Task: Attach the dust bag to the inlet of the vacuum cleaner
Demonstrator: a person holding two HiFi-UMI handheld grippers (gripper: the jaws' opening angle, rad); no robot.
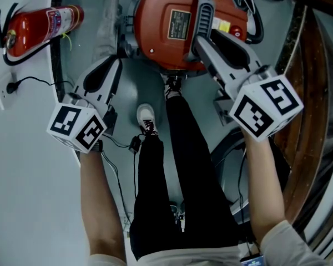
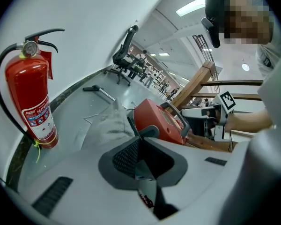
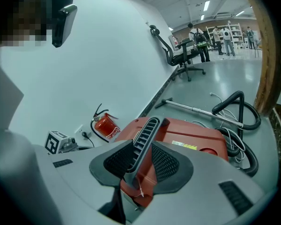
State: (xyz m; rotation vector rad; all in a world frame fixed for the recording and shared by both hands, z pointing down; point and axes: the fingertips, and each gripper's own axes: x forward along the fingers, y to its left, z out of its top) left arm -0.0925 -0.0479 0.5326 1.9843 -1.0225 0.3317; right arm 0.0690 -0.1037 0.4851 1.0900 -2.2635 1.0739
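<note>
The grey floor [image 1: 127,90] carries everything here, bounded on one side by a pale wall. On it stands the red vacuum cleaner [image 1: 166,35], its lid down, so its inside is hidden. A black ribbed handle [image 3: 147,135] runs over the top. The right claw [image 3: 141,159] is closed around that handle, a dark pad pressed to each side of it.

A black hose [image 3: 234,109] coils on the floor behind the machine, with a metal wand [image 3: 196,109] lying beyond it.

The dust bag [image 2: 110,123], pale grey and crumpled, lies slack on the floor against the vacuum cleaner's side, toward the wall. Its contents cannot be seen, and whether its mouth sits on the inlet cannot be told.

A red fire extinguisher [image 2: 30,100] stands by the wall, well apart from the bag.

The left claw [image 2: 139,156] hangs near the bag, its pads drawn close together with nothing held between them; a white shoe [image 1: 146,117] shows below.
</note>
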